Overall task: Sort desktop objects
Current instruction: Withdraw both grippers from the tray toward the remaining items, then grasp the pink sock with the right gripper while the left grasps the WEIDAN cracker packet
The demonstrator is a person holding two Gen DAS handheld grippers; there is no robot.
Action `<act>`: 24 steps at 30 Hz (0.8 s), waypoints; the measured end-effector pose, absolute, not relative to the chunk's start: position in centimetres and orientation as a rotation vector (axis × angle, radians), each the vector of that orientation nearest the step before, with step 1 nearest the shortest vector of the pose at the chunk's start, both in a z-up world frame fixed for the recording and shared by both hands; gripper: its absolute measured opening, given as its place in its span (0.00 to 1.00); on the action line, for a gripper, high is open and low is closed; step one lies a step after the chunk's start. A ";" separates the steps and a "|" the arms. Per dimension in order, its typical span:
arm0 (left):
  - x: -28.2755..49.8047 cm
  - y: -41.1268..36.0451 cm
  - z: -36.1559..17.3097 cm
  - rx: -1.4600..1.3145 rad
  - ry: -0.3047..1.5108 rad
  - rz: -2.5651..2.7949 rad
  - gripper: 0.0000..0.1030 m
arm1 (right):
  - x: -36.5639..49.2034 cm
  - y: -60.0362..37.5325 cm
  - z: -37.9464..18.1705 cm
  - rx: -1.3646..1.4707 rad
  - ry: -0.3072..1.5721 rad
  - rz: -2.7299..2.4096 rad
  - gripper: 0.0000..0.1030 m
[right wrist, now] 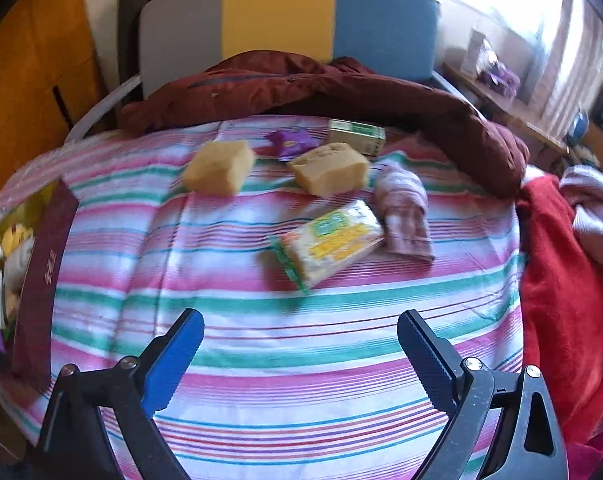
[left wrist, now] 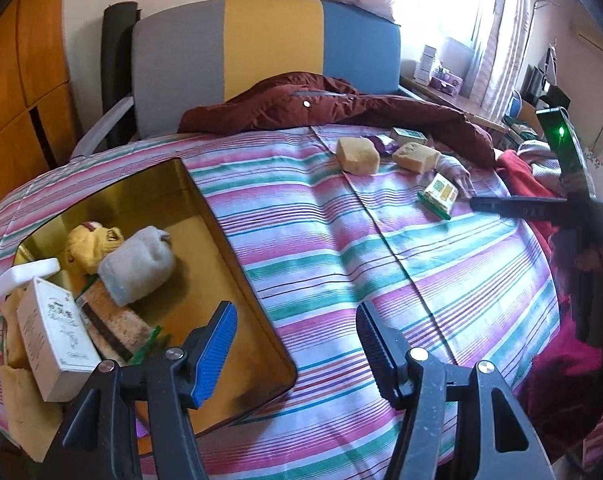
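The wrapped sponge pack (right wrist: 328,240) is lying on the striped bedspread (right wrist: 261,344) ahead of the right gripper (right wrist: 301,354), jaws spread; light, squashy (slippery film), probably best pinched across its short sides.

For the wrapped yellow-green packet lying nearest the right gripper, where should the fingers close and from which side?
Grip the wrapped packet across its short width, one finger on each long edge near the middle. It lies flat and diagonal on the striped sheet, so the open right gripper should probably descend from above, turned to match. Its far long edge sits close to the rolled cloth, so clearance there looks tight.
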State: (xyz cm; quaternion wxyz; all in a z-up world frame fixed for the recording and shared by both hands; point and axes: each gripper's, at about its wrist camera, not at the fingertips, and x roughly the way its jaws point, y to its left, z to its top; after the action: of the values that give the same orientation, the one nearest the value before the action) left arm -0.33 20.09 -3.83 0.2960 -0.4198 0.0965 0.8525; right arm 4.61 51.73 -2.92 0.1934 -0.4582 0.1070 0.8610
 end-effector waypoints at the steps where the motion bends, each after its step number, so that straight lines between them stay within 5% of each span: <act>1: -0.3 20.4 -4.0 -1.119 0.262 2.260 0.61 | 4.8 52.5 -2.9 -1.276 0.327 2.408 0.95; 6: 0.0 21.6 -4.8 -1.138 0.289 2.224 0.61 | 5.4 56.3 -3.0 -1.235 0.451 2.356 0.94; 13: 0.4 22.7 -4.9 -1.130 0.323 2.211 0.61 | 4.8 60.1 -4.3 -1.223 0.530 2.298 0.75; 24: -0.2 26.2 -4.8 -1.117 0.365 2.166 0.61 | 1.0 63.7 -5.6 -1.194 0.489 2.322 0.73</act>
State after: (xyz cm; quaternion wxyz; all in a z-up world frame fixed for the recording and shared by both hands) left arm -0.16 26.21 -4.80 0.3324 -0.4275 0.1395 0.8290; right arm 1.00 63.67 -5.62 0.2403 -0.4364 0.1787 0.8485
